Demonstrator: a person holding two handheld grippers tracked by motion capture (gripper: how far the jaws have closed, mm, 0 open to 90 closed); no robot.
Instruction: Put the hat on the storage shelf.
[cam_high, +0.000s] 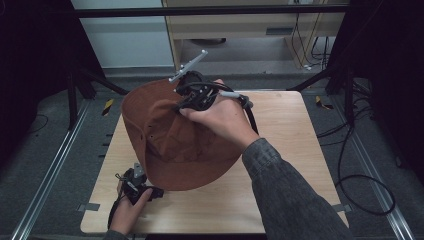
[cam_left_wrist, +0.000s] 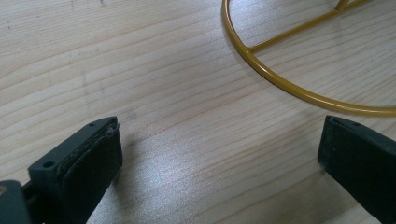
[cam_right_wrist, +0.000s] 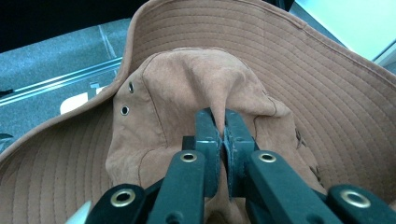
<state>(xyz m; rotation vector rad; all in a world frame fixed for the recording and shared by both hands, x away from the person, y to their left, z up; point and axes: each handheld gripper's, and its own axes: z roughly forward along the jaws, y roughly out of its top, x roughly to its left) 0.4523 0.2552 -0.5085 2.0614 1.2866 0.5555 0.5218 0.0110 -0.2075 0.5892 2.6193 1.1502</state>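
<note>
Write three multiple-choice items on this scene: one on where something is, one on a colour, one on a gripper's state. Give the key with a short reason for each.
1. Where does the right gripper grip the hat?
A. on the brim's edge
B. on a fold of the crown
C. on a chin strap

2. What colour is the wire ring lying on the table?
A. yellow
B. blue
C. white

3. How do the left gripper's jaws stand?
A. shut on the hat
B. shut on the ring
C. wide apart, holding nothing

Key: 1 B, the jaws pinch crown fabric, with the brim spread around it. 2 A, the left gripper view shows a yellow ring. 3 C, bare tabletop lies between them.
</note>
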